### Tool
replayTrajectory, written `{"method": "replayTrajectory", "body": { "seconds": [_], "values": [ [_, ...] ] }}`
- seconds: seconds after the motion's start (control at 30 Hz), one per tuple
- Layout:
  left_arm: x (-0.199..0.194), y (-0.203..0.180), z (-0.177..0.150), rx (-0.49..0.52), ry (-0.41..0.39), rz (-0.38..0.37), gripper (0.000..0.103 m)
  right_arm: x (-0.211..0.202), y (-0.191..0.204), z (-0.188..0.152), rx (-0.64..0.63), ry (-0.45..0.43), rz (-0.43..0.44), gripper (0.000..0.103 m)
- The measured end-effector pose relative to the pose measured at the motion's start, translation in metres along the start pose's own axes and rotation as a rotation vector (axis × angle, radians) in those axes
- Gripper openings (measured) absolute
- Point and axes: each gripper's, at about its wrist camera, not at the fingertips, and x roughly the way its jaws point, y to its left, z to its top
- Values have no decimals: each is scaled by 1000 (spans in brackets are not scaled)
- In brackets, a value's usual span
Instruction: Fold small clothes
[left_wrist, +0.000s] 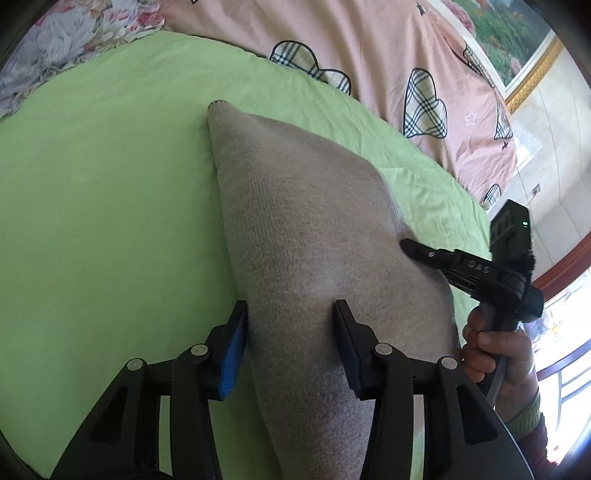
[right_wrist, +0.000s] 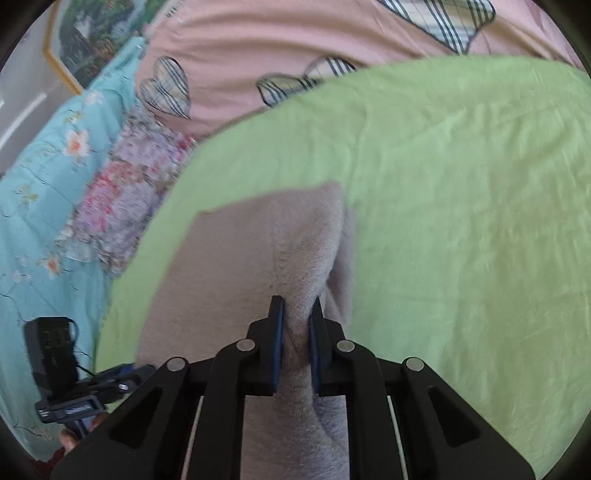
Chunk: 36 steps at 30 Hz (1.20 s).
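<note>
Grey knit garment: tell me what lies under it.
The grey knit garment lies on the green sheet, which shows all around it. Whatever sits directly beneath the garment is covered by it. Beyond the sheet is a pink quilt.

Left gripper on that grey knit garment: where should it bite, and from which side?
Grip the near left edge of the grey knit garment, coming down from above. The left gripper already straddles that edge, one finger over the green sheet, one over the knit. The right gripper is pinching a raised fold, so a matching bite probably lets both lift evenly.
</note>
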Motion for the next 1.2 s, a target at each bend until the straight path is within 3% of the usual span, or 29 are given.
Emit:
{"method": "replayTrajectory", "body": {
  "seconds": [0.07,0.1,0.13,0.23,0.33,0.43,0.5,0.57,0.67,0.73,1.03,1.2],
  "values": [
    [-5,-4,0,7,0,15,47,2,-10,-5,40,-12,12,20],
    [-10,-5,0,2,-3,19,47,-1,-12,-5,55,-18,11,33],
    [-18,-5,-1,-6,-11,22,47,-7,-13,-6,71,-28,5,39],
    [-45,-5,-10,-4,-46,-6,45,-38,-7,-15,59,-100,-2,39],
    [-72,-13,-25,19,-86,-93,45,-69,10,-35,-1,-161,41,39],
    [-87,-27,-43,74,-95,-195,45,-86,28,-67,-51,-167,88,39],
    [-90,-37,-58,133,-96,-213,45,-86,32,-84,-61,-153,86,39],
    [-80,-47,-72,214,-69,-158,46,-80,32,-96,-81,-129,35,39],
    [-49,-44,-84,237,7,-92,46,-62,22,-104,-92,-66,-77,38],
    [-35,-40,-88,226,31,-71,42,-56,11,-105,-70,-62,-72,38],
    [-35,-47,-99,239,4,-19,43,-56,2,-110,-65,-78,-65,37],
    [-34,-44,-98,224,16,-30,45,-61,8,-121,-101,-75,-154,37]
  ]
}}
